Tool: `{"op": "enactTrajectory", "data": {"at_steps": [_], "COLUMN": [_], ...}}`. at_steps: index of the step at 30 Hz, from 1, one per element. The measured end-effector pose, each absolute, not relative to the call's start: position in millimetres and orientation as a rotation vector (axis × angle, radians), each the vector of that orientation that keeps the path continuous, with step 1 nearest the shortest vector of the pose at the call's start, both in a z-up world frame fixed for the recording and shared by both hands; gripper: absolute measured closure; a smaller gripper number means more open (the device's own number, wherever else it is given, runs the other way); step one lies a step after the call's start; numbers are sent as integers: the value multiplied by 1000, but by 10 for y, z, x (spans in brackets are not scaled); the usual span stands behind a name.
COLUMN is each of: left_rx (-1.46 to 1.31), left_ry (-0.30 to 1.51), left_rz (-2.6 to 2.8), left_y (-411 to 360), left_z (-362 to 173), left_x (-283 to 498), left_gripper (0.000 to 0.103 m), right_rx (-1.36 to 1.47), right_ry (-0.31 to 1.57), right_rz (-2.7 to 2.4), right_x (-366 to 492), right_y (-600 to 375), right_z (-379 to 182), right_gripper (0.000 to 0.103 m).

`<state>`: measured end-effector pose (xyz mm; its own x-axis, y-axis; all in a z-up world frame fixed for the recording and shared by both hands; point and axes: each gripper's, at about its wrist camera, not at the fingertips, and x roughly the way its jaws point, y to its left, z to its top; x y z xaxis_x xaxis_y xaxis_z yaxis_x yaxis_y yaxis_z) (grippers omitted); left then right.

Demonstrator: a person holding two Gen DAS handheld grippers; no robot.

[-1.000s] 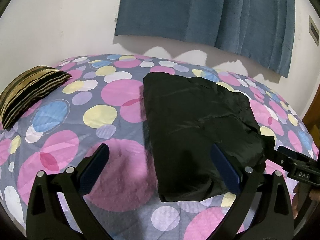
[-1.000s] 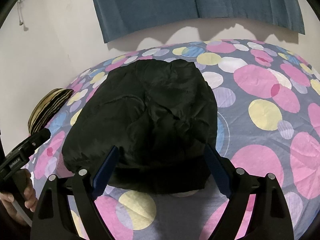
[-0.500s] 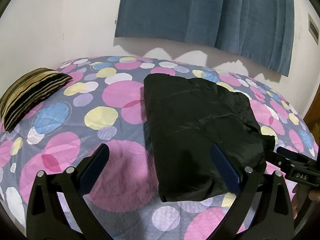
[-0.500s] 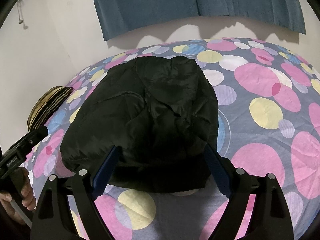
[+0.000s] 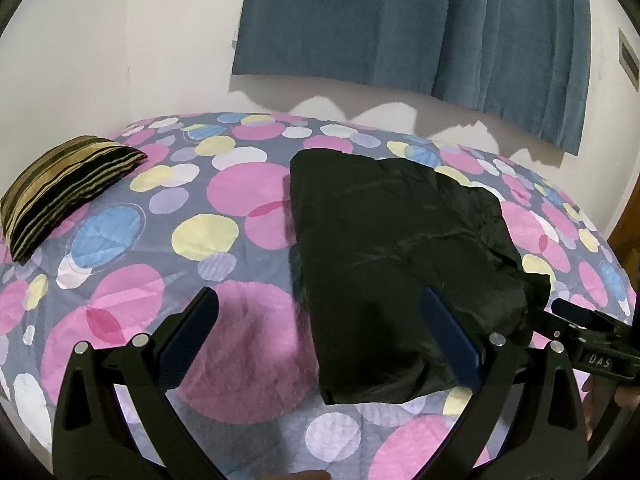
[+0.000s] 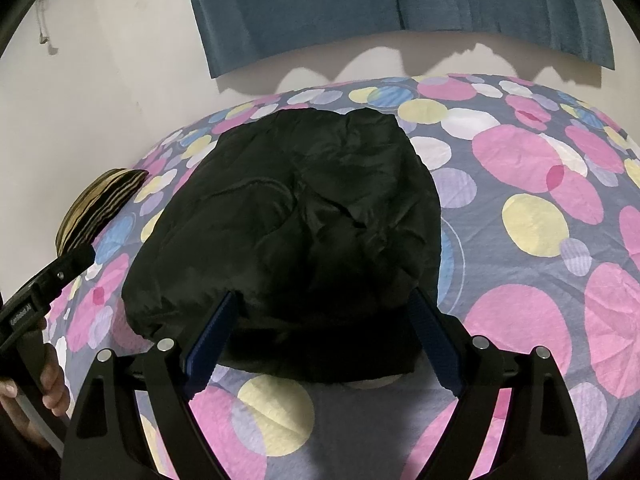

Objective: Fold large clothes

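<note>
A black puffy jacket [image 5: 392, 256] lies folded into a thick bundle on the bed with the dotted cover [image 5: 192, 236]. My left gripper [image 5: 320, 320] hovers open above the bundle's near left corner, nothing between its fingers. In the right wrist view the same jacket [image 6: 288, 224] fills the middle, and my right gripper [image 6: 322, 312] stands open over its near edge without pressing on it. The right gripper's tip shows at the right of the left wrist view, and the left gripper's tip with a hand at the left of the right wrist view.
A striped brown and gold cushion [image 5: 60, 188] rests at the bed's far left by the white wall. A blue curtain [image 5: 420, 28] hangs on the wall behind the bed. Bare dotted cover [image 6: 540, 220] spreads to the right of the jacket.
</note>
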<state>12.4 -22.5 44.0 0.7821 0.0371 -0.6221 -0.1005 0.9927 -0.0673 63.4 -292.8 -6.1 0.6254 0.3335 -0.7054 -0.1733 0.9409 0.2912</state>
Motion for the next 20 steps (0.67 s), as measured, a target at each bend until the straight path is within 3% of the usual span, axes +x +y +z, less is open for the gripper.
{"op": "enactTrajectory", "data": {"at_steps": [12,20], "left_rx": [-107,-138], "left_ry": [681,756], "left_rz": [115,335], "left_y": [-113,600], "left_z": [401,83], "left_x": [184,489], "left_gripper": [2,2], "right_rx": [195,172], "right_ry": [854,850], "right_rz": [309,187], "right_x": [627,665], "right_y": [-2942,-3548], "right_z": [-52,-91], "right_gripper": [17,17]}}
